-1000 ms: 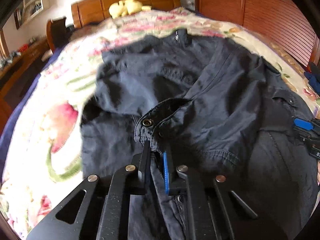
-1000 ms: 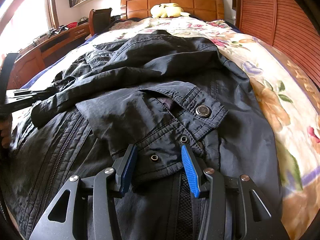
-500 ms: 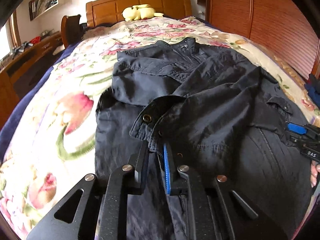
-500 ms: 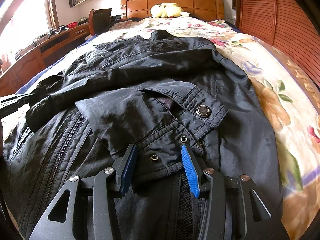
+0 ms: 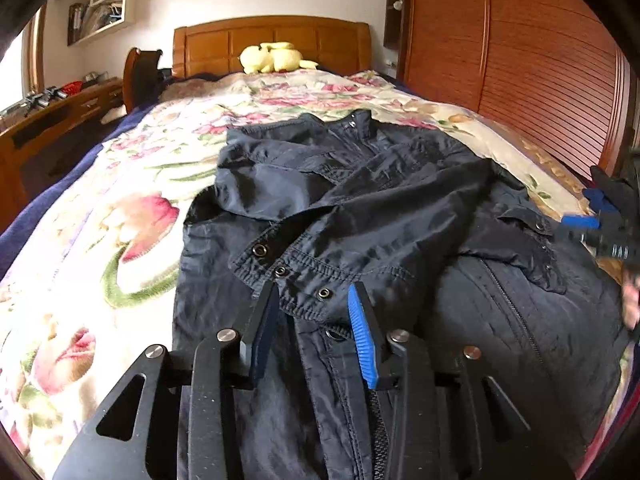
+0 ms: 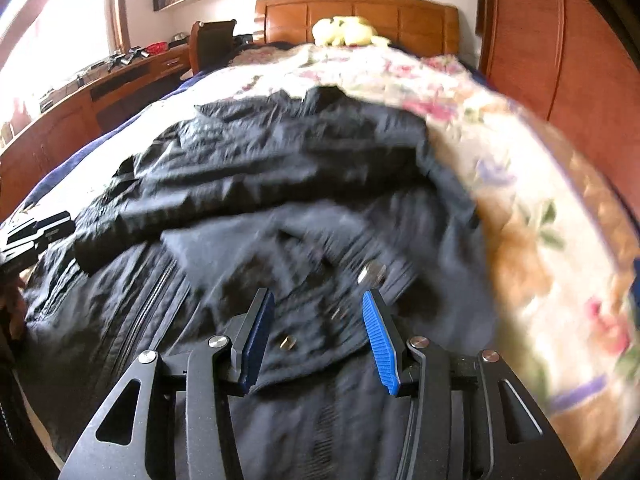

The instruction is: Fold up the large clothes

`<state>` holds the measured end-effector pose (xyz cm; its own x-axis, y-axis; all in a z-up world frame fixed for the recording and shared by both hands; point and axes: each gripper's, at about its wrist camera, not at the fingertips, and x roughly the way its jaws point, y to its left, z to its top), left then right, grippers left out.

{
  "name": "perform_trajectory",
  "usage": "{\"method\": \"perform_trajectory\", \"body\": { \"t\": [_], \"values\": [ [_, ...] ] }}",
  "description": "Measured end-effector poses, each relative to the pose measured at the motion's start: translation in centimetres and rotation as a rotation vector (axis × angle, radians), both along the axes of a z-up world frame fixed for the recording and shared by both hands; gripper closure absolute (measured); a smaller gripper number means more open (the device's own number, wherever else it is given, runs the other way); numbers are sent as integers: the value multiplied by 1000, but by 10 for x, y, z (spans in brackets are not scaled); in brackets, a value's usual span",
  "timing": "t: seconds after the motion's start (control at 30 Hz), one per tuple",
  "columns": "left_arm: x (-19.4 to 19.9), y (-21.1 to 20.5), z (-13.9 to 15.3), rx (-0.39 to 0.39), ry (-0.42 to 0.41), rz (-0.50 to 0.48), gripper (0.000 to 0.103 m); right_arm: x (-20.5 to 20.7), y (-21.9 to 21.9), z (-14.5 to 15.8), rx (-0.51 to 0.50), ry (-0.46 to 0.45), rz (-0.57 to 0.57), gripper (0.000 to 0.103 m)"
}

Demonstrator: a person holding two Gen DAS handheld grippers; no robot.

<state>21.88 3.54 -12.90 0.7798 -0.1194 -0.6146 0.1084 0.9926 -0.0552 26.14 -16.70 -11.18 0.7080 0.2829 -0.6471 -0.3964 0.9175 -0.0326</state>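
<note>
A dark navy jacket point(image 5: 400, 216) lies front-up on the floral bedspread point(image 5: 100, 240), both sleeves folded across its chest. In the left wrist view, my left gripper point(image 5: 312, 292) has its jaws opening. The snap-buttoned sleeve cuff point(image 5: 304, 276) lies loose between the fingers, and the pads do not press on it. My right gripper point(image 6: 318, 296) stands open above the other cuff point(image 6: 340, 292), holding nothing; that view is motion-blurred. The right gripper point(image 5: 592, 228) also shows at the jacket's right edge, and the left gripper point(image 6: 36, 232) shows at its left edge.
A wooden headboard point(image 5: 272, 40) with a yellow plush toy point(image 5: 272, 58) stands at the far end of the bed. A slatted wooden wardrobe point(image 5: 540, 60) lines the right side. A wooden desk point(image 5: 52, 116) and a chair point(image 5: 140, 72) stand on the left.
The left jaws have spread and let go of the sleeve cuff, which now rests on the jacket front. The right gripper has lifted off its cuff, still open.
</note>
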Motion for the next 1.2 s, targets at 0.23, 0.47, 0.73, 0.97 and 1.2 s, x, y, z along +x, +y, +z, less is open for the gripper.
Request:
{"method": "perform_trajectory", "body": {
  "t": [0.23, 0.47, 0.73, 0.97, 1.2],
  "values": [
    [2, 4, -6, -26, 11, -5, 66, 69, -8, 14, -146, -29, -23, 55],
    [3, 2, -8, -20, 14, -14, 66, 162, -1, -9, -256, 26, -106, 55],
    [6, 2, -12, -27, 35, -19, 66, 202, -2, -10, -251, 18, -70, 81],
    [7, 2, -12, -26, 37, -18, 66, 210, -40, -27, -227, 65, -173, 87],
    [6, 2, -12, -23, 37, -19, 66, 177, -40, 3, -157, 46, -105, 87]
  ]
}}
